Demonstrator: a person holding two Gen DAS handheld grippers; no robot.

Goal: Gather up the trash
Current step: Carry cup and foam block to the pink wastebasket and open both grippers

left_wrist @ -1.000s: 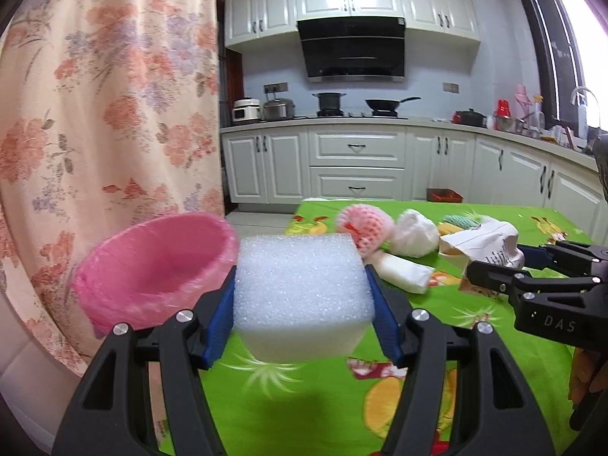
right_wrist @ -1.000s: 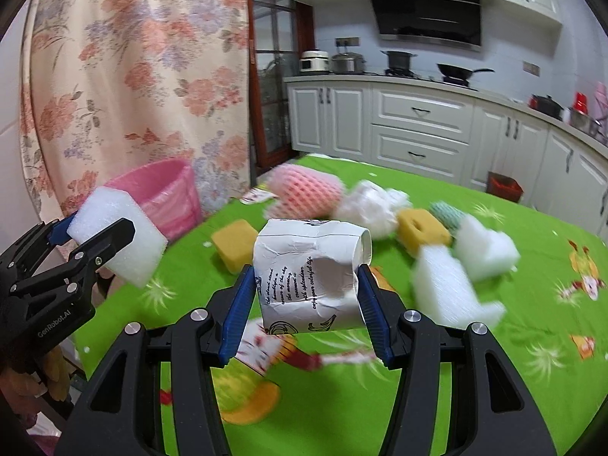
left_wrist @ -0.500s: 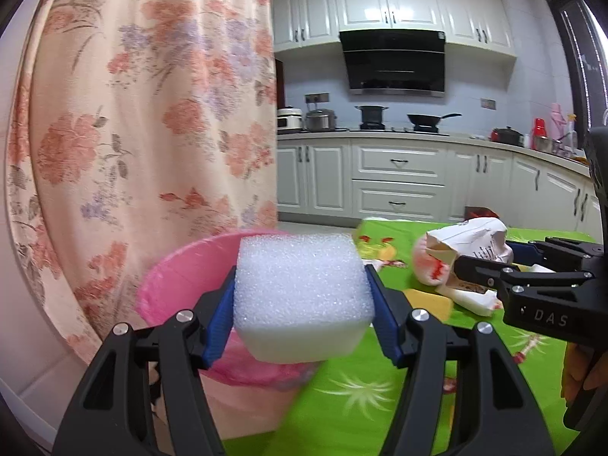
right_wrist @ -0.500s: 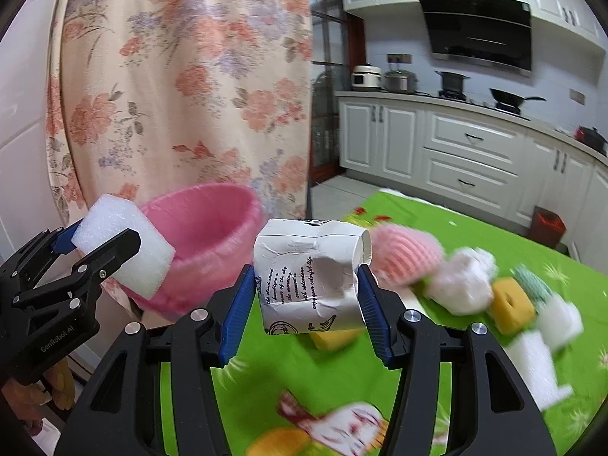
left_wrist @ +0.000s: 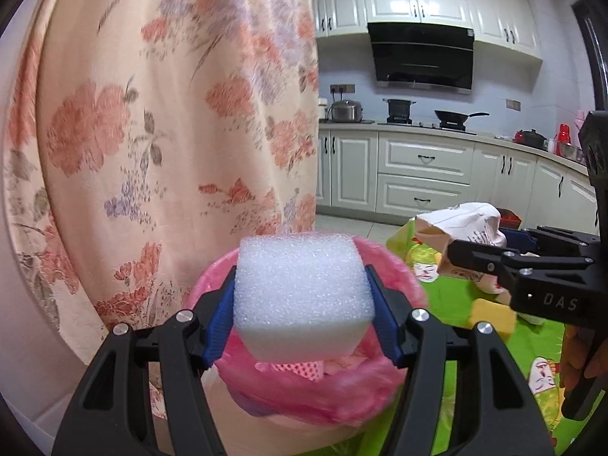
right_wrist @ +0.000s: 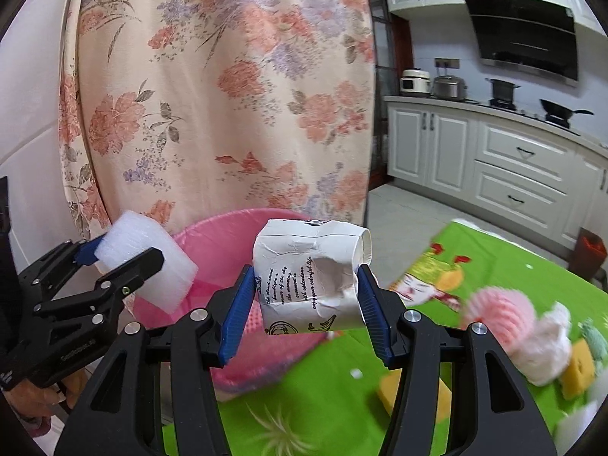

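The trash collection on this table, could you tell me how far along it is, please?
Done: some pink netting already lies in the pink bin. In hand: the left tool grips a white foam block, the right tool a crumpled paper cup, both at the bin. Left: foam and sponge scraps on the table.

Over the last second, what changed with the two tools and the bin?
Both tools swung from over the table toward the pink bin: the left tool brought the foam block over its mouth, the right tool carried the crumpled paper cup to its rim. Both grips stayed unchanged; nothing released.
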